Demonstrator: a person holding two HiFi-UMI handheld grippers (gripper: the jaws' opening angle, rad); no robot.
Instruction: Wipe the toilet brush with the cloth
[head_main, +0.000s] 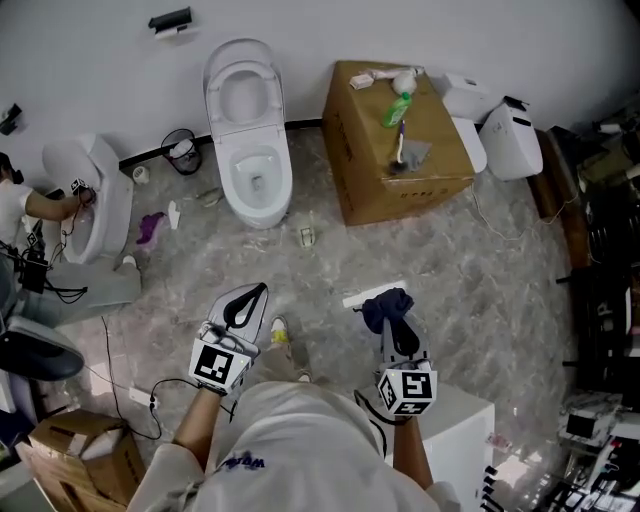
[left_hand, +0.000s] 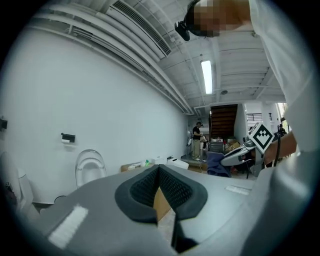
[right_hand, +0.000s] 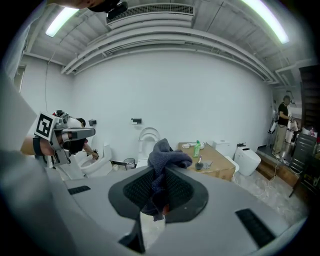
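Right tongs pinch a dark blue cloth; left tongs are pressed together, empty. The toilet brush lies on a cardboard box (near its front edge), well apart from both.

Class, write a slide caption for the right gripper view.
Right gripper shut on a dark cloth, facing a toilet and the brush on a cardboard box.
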